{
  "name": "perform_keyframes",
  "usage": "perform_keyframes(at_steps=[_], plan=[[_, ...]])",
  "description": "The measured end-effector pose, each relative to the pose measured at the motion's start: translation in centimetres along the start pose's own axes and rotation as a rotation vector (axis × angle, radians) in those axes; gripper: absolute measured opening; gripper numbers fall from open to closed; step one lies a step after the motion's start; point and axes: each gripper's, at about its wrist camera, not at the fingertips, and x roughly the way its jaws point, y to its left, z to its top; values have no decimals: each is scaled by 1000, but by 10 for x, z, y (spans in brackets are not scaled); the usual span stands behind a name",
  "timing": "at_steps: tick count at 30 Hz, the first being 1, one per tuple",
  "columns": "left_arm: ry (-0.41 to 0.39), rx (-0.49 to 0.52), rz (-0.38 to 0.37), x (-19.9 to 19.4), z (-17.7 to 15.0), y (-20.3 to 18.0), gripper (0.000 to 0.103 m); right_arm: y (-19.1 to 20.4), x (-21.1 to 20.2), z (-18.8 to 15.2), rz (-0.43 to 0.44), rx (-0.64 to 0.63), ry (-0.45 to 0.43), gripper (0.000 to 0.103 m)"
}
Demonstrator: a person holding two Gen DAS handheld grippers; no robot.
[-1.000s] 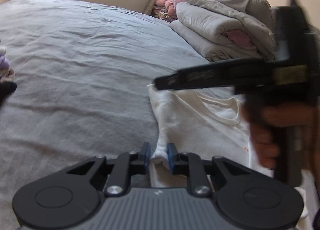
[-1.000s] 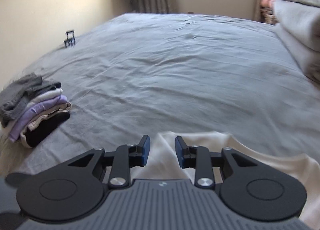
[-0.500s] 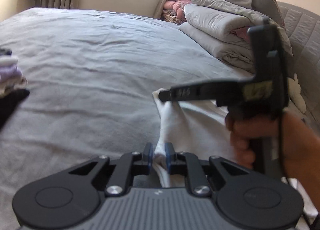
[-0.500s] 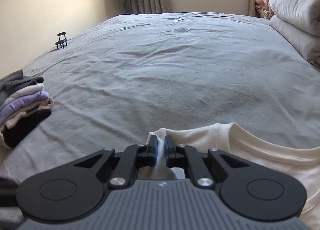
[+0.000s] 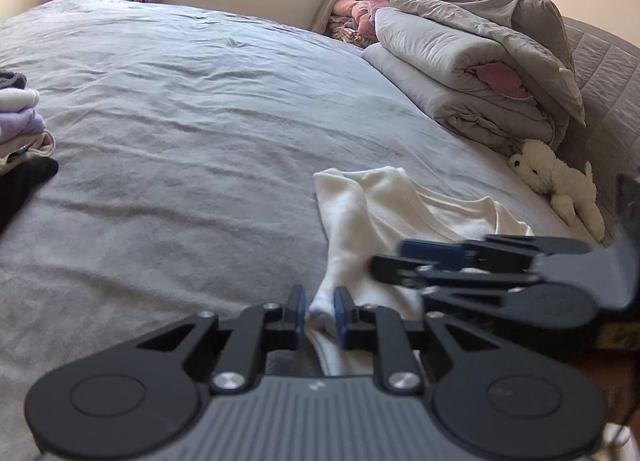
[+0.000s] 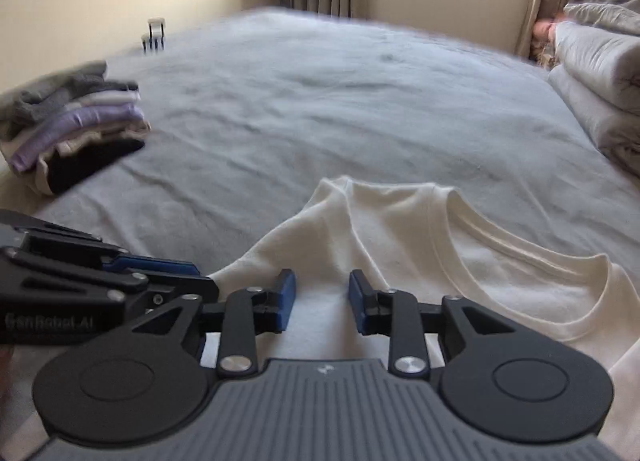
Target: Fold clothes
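A cream white T-shirt lies on the grey bed sheet, collar to the right and its left side gathered into a ridge. My left gripper pinches the near end of that ridge between its blue pads, and its jaws are opening slightly. In the right wrist view the shirt spreads out ahead. My right gripper hovers over the shirt's shoulder area; its jaws are opening and the pads are clear of the cloth. The two grippers sit close together: the right gripper shows beside the left, and the left gripper shows beside the right.
A stack of folded clothes sits at the bed's left edge. Rolled grey duvets and a white plush toy line the right side. A small dark object stands far left on the bed.
The right gripper, shut on the shirt's edge half a second ago, has let go and dropped back beside the left gripper. The left gripper keeps its pinch on the cloth.
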Motion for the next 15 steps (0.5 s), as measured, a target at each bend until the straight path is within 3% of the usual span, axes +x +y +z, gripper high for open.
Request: perform_keyframes(at_steps=[4,9,12,15], plan=[[3,-7,-3,0,0,1,18,-2,-40,0,-24,34,-73,43],[-2,27,14,0,-2,-3,19,-2,-47,-36,-53,20,75,44],[-9,42,22,-1,-3,-5,19,-3,-57,-47,-71,12,6,51],[-9,49,28,-2,-3,-6,19,-10,-82,-44,-80,116,-62,52]])
